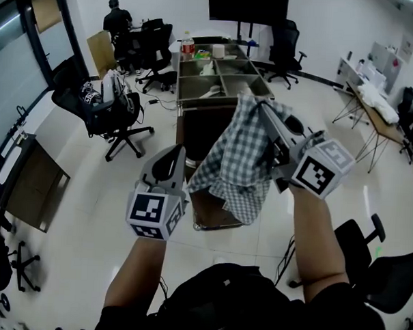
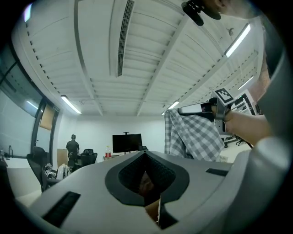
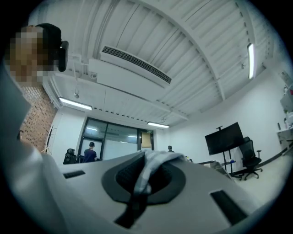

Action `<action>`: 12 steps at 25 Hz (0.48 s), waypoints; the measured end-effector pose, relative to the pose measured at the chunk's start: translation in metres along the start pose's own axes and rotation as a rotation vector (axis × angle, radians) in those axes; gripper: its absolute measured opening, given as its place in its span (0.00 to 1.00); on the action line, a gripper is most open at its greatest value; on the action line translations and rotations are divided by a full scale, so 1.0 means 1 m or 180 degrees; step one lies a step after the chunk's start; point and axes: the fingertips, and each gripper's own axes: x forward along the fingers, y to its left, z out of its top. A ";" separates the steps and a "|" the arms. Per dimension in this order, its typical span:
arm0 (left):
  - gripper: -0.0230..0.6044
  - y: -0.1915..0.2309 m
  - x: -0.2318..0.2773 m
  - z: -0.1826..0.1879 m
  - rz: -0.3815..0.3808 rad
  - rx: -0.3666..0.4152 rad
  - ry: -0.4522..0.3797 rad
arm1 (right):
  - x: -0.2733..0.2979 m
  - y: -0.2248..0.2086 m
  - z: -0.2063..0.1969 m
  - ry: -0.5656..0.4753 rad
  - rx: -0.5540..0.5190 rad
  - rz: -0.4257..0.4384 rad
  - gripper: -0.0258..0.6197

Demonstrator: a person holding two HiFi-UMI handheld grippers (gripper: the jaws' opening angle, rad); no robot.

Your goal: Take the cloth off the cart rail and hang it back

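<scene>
Up above the steel cart (image 1: 184, 91) with its open tray compartments, the grey-and-white checked cloth (image 1: 237, 162) hangs in the air, clear of the cart and bunched at its top edge in the right gripper (image 1: 258, 110). In the right gripper view its jaws are closed tight on a narrow fold of the fabric (image 3: 145, 170), which runs down the dark recess between them; the rest of the cloth drops below that camera's sight. The hanging cloth covers the near end of the cart in the head view, so the rail cannot be made out, and the cloth's lower hem blends into the dark cart body behind it.

The left gripper (image 1: 171, 159) is raised just left of the cloth without touching it. Its own view shows the jaws (image 2: 145, 157) pressed together with nothing caught between them, and past them the cloth (image 2: 192, 137) draped from the other tool (image 2: 183, 109). A person in dark clothes (image 1: 117, 17) stands at the far wall, too small to detail.
</scene>
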 end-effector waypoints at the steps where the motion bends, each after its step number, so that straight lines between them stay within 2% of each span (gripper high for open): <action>1: 0.04 0.003 0.008 -0.001 0.0046 0.0004 0.0002 | 0.009 -0.009 0.004 -0.0032 0.0002 0.0039 0.07; 5: 0.04 0.020 0.039 -0.004 0.0221 0.0034 0.0010 | 0.053 -0.047 -0.008 -0.0001 0.0035 0.0146 0.07; 12: 0.04 0.036 0.084 -0.021 0.0470 0.0071 0.0071 | 0.114 -0.146 -0.097 0.0542 0.0100 0.0027 0.07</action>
